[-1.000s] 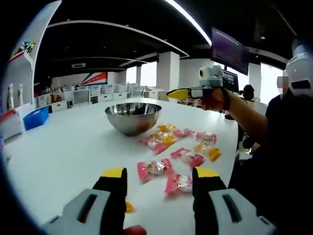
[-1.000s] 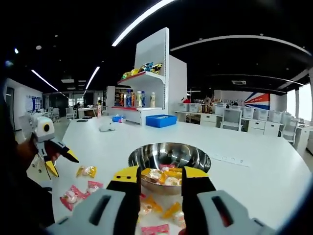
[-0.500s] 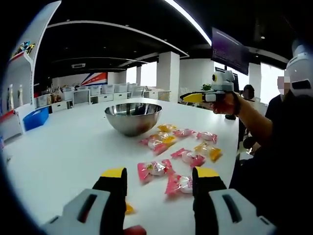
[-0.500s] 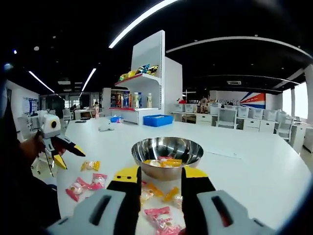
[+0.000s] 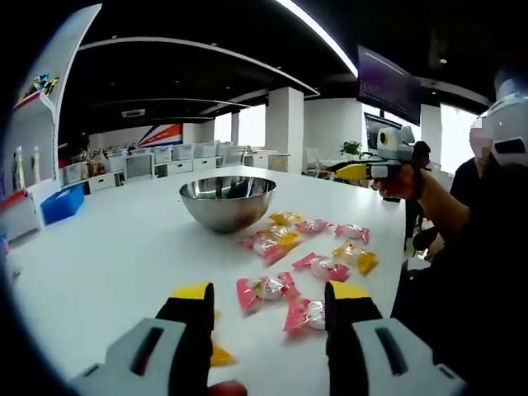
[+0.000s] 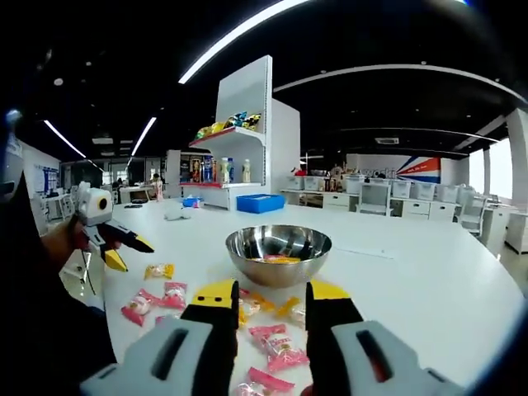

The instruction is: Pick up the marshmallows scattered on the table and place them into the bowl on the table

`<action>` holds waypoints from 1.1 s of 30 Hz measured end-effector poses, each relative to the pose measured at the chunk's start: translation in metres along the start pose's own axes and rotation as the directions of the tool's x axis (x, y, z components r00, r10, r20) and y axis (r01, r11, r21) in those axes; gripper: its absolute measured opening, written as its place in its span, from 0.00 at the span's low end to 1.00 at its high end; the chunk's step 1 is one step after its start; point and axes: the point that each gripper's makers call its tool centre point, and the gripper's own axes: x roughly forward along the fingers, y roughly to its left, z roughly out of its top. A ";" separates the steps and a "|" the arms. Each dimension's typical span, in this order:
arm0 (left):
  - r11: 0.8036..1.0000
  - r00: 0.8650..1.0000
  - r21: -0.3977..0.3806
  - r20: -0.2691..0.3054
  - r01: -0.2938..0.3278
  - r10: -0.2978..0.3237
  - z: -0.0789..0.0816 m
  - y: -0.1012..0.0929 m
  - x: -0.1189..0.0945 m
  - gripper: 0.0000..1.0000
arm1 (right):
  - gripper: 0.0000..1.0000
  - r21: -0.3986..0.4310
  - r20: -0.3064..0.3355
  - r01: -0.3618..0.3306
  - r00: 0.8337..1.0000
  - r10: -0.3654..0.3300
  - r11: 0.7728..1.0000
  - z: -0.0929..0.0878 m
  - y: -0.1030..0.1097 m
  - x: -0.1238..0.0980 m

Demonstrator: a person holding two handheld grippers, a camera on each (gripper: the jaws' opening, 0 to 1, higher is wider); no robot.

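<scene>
A steel bowl [image 5: 228,200] stands on the white table [image 5: 107,247]. Several wrapped marshmallows, pink and yellow, lie scattered between it and me, the nearest a pink one [image 5: 264,287] just beyond my left gripper [image 5: 269,297], which is open and holds nothing. In the left gripper view a hand holds my right gripper [image 5: 356,171] up in the air right of the bowl. In the right gripper view the bowl [image 6: 279,252] has a few marshmallows [image 6: 280,259] inside. My right gripper [image 6: 272,297] is open above pink wrappers [image 6: 276,346]. My left gripper [image 6: 124,246] hovers at the left over more pieces [image 6: 158,271].
A white shelf [image 6: 239,157] with bottles and snacks and a blue bin [image 6: 260,203] stand beyond the table. Desks with white boxes line the back. A person in dark clothes [image 5: 478,247] stands at the table's right edge.
My right gripper has pulled back from above the bowl toward the person, so the bowl looks farther and more wrappers show below it. The left gripper has barely moved.
</scene>
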 end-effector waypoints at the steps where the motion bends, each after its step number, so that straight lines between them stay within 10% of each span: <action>1: 1.000 1.000 0.001 0.002 -0.002 0.002 0.001 0.001 0.000 0.54 | 0.32 0.000 -0.002 0.002 1.000 -0.002 1.000 -0.002 0.001 -0.003; 33: 0.985 0.984 0.063 -0.064 -0.160 0.164 -0.011 0.037 0.002 0.50 | 0.31 0.025 -0.008 0.009 1.000 -0.008 1.000 -0.021 0.016 -0.042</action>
